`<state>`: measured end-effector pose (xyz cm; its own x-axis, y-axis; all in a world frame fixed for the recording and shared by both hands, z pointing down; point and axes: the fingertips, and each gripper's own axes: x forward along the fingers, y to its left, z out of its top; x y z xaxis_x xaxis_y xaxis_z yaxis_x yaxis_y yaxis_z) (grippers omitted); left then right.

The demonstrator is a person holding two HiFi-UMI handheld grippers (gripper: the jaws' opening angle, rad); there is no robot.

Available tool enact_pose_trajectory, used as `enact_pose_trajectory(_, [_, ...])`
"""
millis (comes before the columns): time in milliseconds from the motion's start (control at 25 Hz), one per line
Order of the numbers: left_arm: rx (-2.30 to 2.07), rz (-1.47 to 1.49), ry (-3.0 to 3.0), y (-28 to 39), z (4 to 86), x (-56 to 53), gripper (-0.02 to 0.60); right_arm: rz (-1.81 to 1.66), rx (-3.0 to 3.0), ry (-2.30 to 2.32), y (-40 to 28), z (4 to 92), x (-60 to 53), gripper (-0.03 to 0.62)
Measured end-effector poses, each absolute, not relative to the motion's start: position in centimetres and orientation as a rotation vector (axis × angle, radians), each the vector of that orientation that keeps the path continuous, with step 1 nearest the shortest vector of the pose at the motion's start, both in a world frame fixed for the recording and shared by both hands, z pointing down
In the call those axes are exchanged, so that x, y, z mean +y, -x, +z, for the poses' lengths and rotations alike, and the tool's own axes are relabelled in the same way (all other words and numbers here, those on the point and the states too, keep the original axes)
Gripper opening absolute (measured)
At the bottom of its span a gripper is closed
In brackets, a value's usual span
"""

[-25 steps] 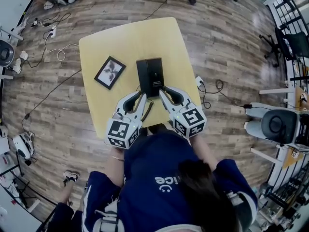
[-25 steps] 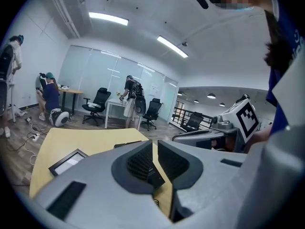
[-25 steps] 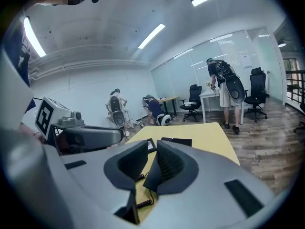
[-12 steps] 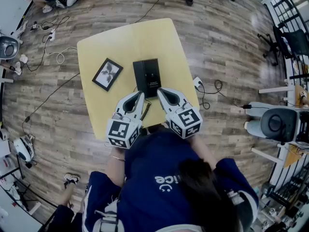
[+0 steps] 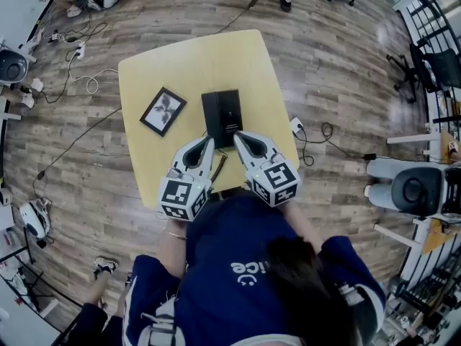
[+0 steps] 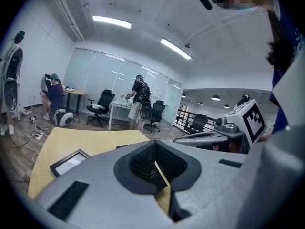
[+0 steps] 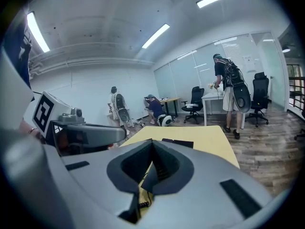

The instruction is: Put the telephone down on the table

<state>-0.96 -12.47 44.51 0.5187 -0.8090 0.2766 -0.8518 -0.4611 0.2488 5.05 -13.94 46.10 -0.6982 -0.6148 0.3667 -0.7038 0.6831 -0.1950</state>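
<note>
The black telephone [image 5: 222,117] lies flat in the middle of the yellow table [image 5: 194,60], its coiled cord [image 5: 217,167] trailing toward the near edge. My left gripper [image 5: 209,143] hovers just short of the phone's near left corner, jaws shut with nothing between them. Just off the near right corner is my right gripper [image 5: 236,136], also shut and empty. In the left gripper view the shut jaws [image 6: 155,143] point over the table. In the right gripper view the shut jaws [image 7: 152,143] face the phone [image 7: 177,142], with the cord [image 7: 143,202] below.
A black picture frame [image 5: 163,111] lies on the table left of the phone. A power strip [image 5: 297,125] and cables [image 5: 86,78] lie on the wooden floor around the table. Office chairs [image 5: 425,67] and people stand farther off.
Both grippers stood open at the phone's near end a second ago. They have since shut and drawn back slightly; the phone stays flat on the table.
</note>
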Motion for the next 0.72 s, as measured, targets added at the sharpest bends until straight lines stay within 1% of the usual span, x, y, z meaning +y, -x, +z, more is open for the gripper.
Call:
enact_pose_trajectory(280, [-1.396, 0.218, -2.402, 1.6, 45.2, -12.5, 0.003, 0.315, -2.607, -1.021, -3.4, 45.8, -13.9, 0.008])
enact_pose_trajectory(720, [-1.421, 0.202, -2.403, 2.3, 44.9, -12.9, 0.003, 0.297, -2.589, -1.026, -2.7, 45.9, -14.2, 0.008])
